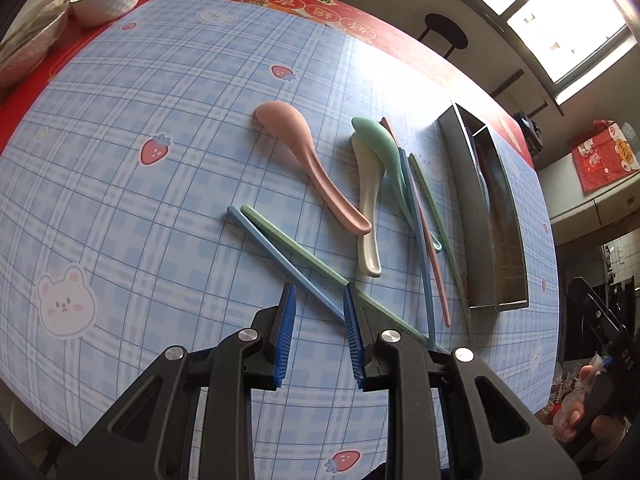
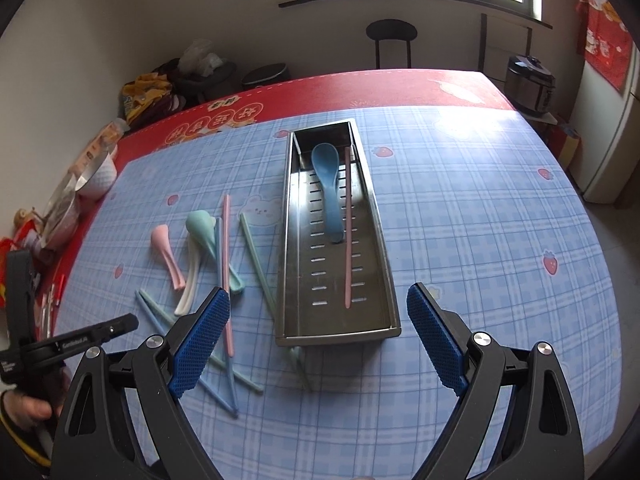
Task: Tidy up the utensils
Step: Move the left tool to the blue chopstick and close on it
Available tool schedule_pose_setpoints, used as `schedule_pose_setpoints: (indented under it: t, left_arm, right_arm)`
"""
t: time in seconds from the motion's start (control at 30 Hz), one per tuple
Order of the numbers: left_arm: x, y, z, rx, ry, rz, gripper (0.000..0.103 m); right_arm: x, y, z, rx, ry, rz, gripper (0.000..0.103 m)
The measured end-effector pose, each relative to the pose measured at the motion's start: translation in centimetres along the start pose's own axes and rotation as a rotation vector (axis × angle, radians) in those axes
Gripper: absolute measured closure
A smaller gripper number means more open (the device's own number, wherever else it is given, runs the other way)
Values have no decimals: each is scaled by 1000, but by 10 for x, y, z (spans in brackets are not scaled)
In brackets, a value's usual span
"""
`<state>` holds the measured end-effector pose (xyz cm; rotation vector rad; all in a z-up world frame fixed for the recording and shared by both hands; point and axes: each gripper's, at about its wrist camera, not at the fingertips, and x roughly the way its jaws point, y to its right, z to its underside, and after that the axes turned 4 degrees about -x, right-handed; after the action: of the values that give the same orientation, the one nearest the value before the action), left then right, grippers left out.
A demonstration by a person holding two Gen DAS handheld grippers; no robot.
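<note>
— Utensils: where, from the left fingers [image 1: 320, 300] out?
— Partly apart, nothing clamped, low over the blue chopstick [image 1: 286, 262] and green chopstick [image 1: 296, 250] lying side by side on the tabletop [image 1: 140, 216]. Beyond those, pink spoon [image 1: 308, 160]; then white spoon [image 1: 368, 208] under teal spoon [image 1: 380, 148], crossed with more chopsticks. Metal tray [image 1: 472, 200] further right.
— And the right fingers [image 2: 318, 314]?
— Spread wide, empty, hovering before the tray's near end. Left pad over the loose pink chopstick [image 2: 227, 240]. Inside the tray: blue spoon [image 2: 330, 188] and one pink chopstick [image 2: 349, 232], side by side, lengthwise.
— Further out?
— Loose pile left of the tray. Bowl [image 2: 100, 178] at the far left edge, on the red cloth. A hand [image 2: 36, 404] holding the other gripper, lower left.
</note>
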<state>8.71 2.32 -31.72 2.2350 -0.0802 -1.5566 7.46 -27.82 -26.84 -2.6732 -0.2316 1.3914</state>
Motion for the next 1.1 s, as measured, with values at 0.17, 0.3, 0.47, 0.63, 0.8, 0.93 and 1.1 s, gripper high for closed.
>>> schedule_pose_setpoints:
  t: [0.17,0.3,0.47,0.63,0.8,0.93,1.1]
  left_arm:
    - [12,2,3,-2,-49,-12,80]
    - [20,0,3,-21,-64,-47,79]
    - [27,14,-3,23,-48,-118,79]
    - [38,26,-4,62,-55,-228,79]
    - [43,34,-5,74,-51,-256,79]
    - [49,42,-11,69,-66,-273,77]
    - [63,59,-8,130,-72,-335,73]
  right_arm:
    - [0,5,5,18,-5,2,16]
    - [-2,13,9,44,-3,11,16]
    - [-5,20,11,56,-1,18,16]
    - [-7,26,13,64,-2,24,16]
    - [-7,33,16,87,-10,29,16]
    - [-4,32,17,87,-16,21,16]
    - [-4,25,17,71,-13,12,16]
